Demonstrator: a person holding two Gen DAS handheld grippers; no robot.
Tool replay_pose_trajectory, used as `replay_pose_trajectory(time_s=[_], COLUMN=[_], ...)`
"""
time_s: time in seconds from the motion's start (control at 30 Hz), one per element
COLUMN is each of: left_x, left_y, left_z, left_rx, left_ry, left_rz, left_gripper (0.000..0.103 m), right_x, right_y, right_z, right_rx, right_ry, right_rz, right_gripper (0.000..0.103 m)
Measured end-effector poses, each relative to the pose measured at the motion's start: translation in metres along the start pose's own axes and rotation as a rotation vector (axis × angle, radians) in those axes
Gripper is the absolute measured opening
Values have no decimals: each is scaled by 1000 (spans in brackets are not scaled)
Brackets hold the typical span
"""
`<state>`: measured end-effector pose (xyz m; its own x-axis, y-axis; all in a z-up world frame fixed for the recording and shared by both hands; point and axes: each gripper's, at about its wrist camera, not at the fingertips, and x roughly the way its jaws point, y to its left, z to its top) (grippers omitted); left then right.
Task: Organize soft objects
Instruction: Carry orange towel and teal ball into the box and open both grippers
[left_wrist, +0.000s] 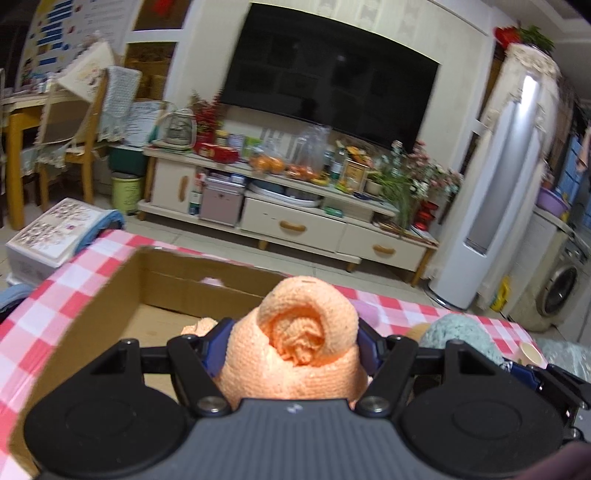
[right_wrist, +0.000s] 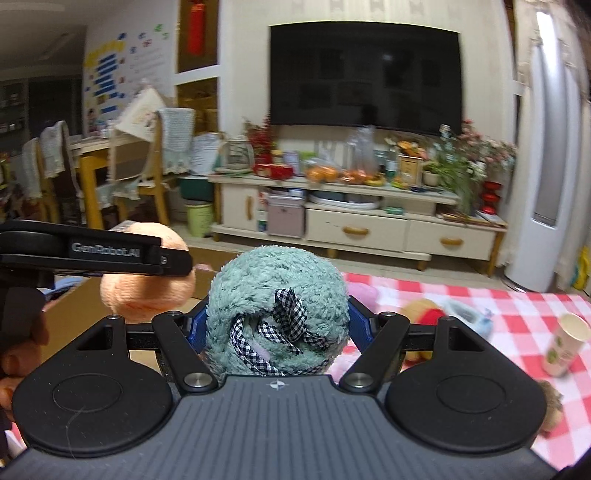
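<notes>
- The step in hand is the carry: the left tool (left_wrist: 293, 343) is clamped on a rolled orange plush (left_wrist: 295, 354), held above the near edge of the open cardboard box (left_wrist: 107, 291).
- The right tool (right_wrist: 275, 325) grips a fluffy teal plush (right_wrist: 275, 295) with a checked ribbon, raised just beside the left one, over the pink-checked surface (right_wrist: 480, 306).
- Next, by this reading, each toy has to go over the box's opening before the jaws let go.
- The two tools crowd each other; the orange toy sits between the teal one and the box.
- A paper cup (right_wrist: 565, 343) and other soft toys (right_wrist: 424, 310) lie to the right, off the path.
</notes>
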<state>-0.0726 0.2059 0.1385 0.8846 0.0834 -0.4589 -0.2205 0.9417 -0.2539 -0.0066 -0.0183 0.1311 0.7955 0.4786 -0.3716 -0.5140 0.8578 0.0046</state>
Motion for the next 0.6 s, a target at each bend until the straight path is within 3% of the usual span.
replay_pose_trajectory(time_s=[0.37, 0.6], left_x=[4, 10], left_y=[56, 74], left_z=[8, 6], left_rx=[-112, -127], left_ry=[7, 49], left_rz=[115, 153], left_gripper=[68, 69], right_x=[8, 5], right_y=[49, 60], right_z=[-2, -9], right_rx=[-69, -86], right_ry=[6, 37], right_rz=[176, 246], right_gripper=[90, 92])
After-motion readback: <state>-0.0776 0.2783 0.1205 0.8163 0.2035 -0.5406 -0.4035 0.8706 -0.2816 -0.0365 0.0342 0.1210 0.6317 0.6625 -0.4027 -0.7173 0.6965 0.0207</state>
